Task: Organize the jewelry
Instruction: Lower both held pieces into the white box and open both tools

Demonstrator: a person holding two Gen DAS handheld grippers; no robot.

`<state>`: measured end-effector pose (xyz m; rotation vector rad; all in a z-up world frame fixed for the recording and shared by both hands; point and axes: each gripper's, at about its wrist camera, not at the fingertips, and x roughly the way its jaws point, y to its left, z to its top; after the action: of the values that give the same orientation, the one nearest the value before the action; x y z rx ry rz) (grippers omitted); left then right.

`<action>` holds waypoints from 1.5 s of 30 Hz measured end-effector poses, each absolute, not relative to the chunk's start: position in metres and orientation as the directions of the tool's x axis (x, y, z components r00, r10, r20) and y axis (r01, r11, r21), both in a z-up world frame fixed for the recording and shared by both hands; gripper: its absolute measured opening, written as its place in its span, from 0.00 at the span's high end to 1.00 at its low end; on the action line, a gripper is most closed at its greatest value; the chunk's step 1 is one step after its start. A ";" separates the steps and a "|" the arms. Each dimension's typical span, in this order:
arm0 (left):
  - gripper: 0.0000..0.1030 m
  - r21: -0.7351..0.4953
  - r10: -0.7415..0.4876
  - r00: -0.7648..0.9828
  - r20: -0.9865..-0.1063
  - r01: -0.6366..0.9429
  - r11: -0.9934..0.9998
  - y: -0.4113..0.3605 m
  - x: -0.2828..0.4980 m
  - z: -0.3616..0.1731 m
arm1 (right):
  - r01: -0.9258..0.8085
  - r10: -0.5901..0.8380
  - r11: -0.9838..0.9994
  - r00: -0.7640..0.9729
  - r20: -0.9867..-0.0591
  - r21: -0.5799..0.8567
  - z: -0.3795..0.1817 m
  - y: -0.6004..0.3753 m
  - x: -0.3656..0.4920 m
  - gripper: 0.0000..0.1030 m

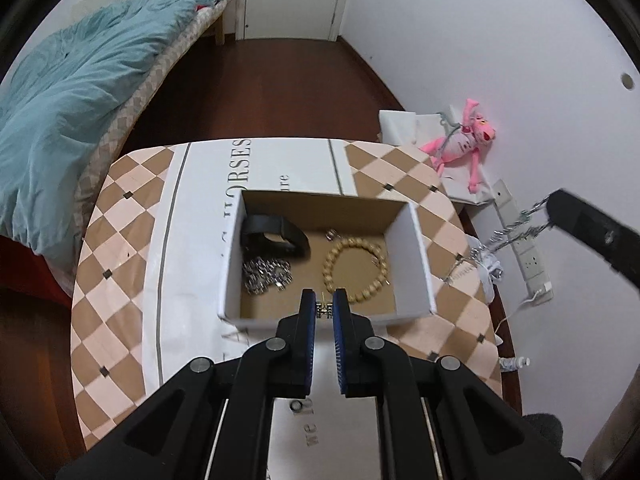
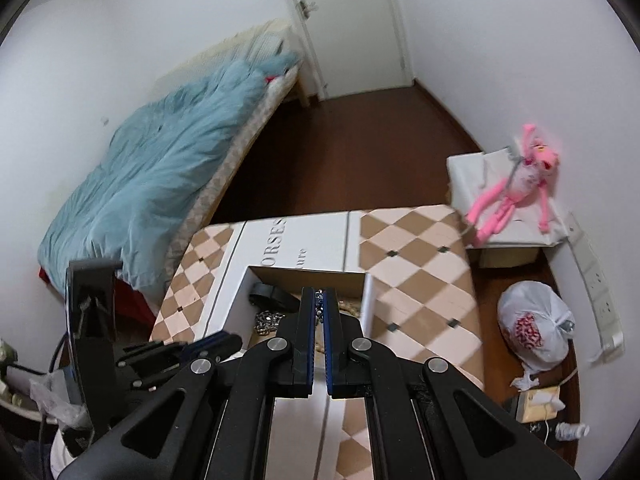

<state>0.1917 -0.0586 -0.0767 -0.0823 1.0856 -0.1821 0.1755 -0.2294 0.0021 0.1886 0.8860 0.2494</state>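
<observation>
An open white cardboard box (image 1: 422,256) sits on the checkered table (image 1: 120,240). Inside lie a black band (image 1: 276,236), a silver chain (image 1: 266,274), a wooden bead bracelet (image 1: 356,266) and a small silver piece (image 1: 332,235). My left gripper (image 1: 324,308) is shut on a small metal jewelry piece (image 1: 324,310) over the box's near edge. My right gripper (image 2: 319,304) is shut on a silver chain (image 2: 319,310), held above the box (image 2: 224,312). In the left wrist view that chain (image 1: 516,228) dangles from the right gripper's tips (image 1: 550,210) to the right of the box.
A white printed sheet (image 1: 192,216) lies under the box. A bed with a blue quilt (image 1: 72,92) stands left. A pink plush toy (image 1: 464,140), a power strip (image 1: 524,240) and a white plastic bag (image 2: 536,328) sit on the right by the wall.
</observation>
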 end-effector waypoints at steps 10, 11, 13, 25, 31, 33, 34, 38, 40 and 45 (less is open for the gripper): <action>0.93 -0.146 -0.163 0.371 -0.914 0.073 0.987 -0.042 0.241 -0.097 | -0.128 0.338 0.941 0.424 -0.840 0.314 -0.062 -0.207 0.249 0.96; 0.92 -0.150 -0.163 0.363 -0.918 0.063 0.987 -0.040 0.245 -0.099 | -0.126 0.343 0.939 0.407 -0.847 0.320 -0.068 -0.205 0.255 0.96; 0.92 -0.154 -0.160 0.347 -0.924 0.045 0.987 -0.036 0.252 -0.102 | -0.129 0.342 0.940 0.379 -0.860 0.317 -0.076 -0.203 0.264 0.96; 0.20 -0.071 -0.067 0.429 -0.901 0.008 0.997 -0.025 0.255 -0.086 | -0.112 0.247 0.969 0.354 -0.902 0.221 -0.085 -0.203 0.273 0.62; 0.05 0.046 0.046 0.496 -0.867 -0.013 0.999 -0.023 0.241 -0.084 | -0.066 0.064 0.997 0.380 -0.923 0.042 -0.091 -0.203 0.257 0.06; 0.05 0.065 0.066 0.508 -0.859 -0.019 0.998 -0.022 0.236 -0.085 | -0.058 0.029 0.998 0.382 -0.924 0.008 -0.094 -0.203 0.252 0.04; 0.05 0.065 0.067 0.509 -0.858 -0.022 0.998 -0.021 0.234 -0.085 | -0.050 0.010 0.999 0.380 -0.925 -0.009 -0.096 -0.202 0.249 0.04; 0.05 0.075 0.077 0.513 -0.855 -0.026 0.997 -0.021 0.225 -0.084 | -0.035 -0.017 0.999 0.391 -0.920 -0.034 -0.097 -0.203 0.239 0.04; 0.05 0.079 0.081 0.521 -0.850 -0.027 0.997 -0.021 0.221 -0.081 | -0.029 -0.027 0.999 0.403 -0.915 -0.042 -0.093 -0.202 0.234 0.04; 0.05 0.079 0.085 0.550 -0.831 -0.035 0.996 -0.022 0.208 -0.068 | -0.015 -0.033 0.999 0.438 -0.898 -0.044 -0.079 -0.202 0.221 0.04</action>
<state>0.2076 -0.0216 -0.0677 0.0550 0.9857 0.0716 0.2208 -0.2017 -0.0789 -0.0479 1.1176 -0.0116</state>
